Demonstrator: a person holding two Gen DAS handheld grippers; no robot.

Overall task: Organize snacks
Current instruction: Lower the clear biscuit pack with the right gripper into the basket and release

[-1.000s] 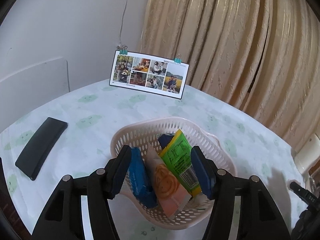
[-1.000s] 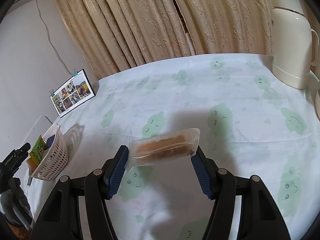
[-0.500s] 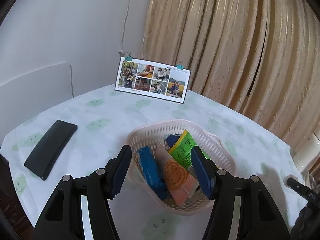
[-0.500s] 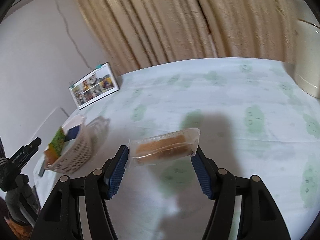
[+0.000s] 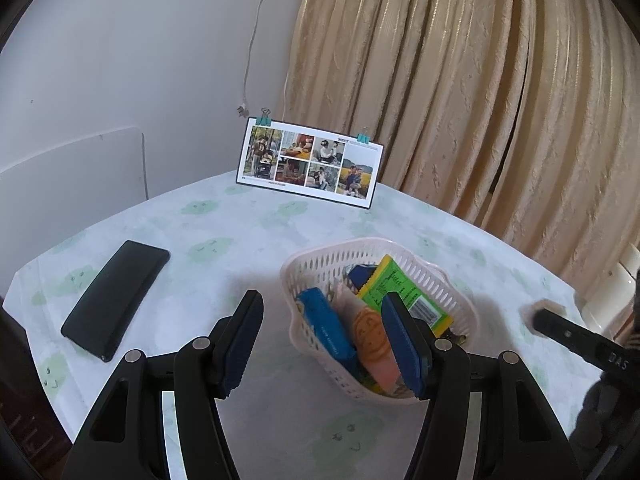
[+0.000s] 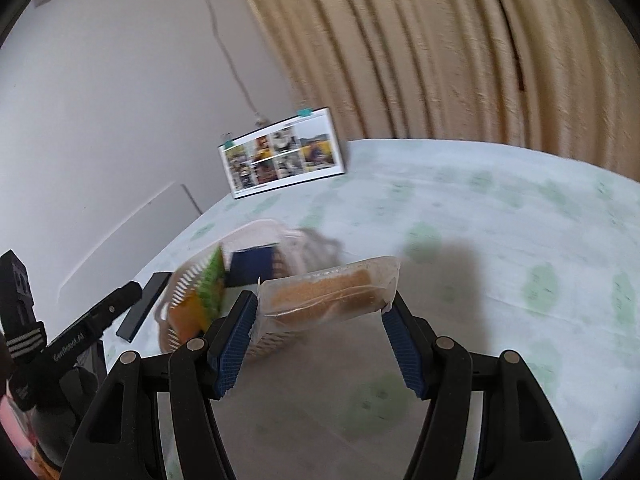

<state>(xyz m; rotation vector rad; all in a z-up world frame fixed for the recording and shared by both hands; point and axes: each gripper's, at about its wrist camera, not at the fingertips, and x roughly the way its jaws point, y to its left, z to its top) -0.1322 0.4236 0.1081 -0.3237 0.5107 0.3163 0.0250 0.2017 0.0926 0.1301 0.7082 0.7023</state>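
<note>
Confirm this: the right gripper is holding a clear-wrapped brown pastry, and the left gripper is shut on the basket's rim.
Not quite. The left gripper is open and holds nothing; the basket sits beyond its fingers, as the left wrist view shows. The right gripper does hold the clear-wrapped brown pastry.

basket motion-blurred, snacks partly hidden

"GenRobot.AI" marks the left gripper; snack labels unreadable
</note>
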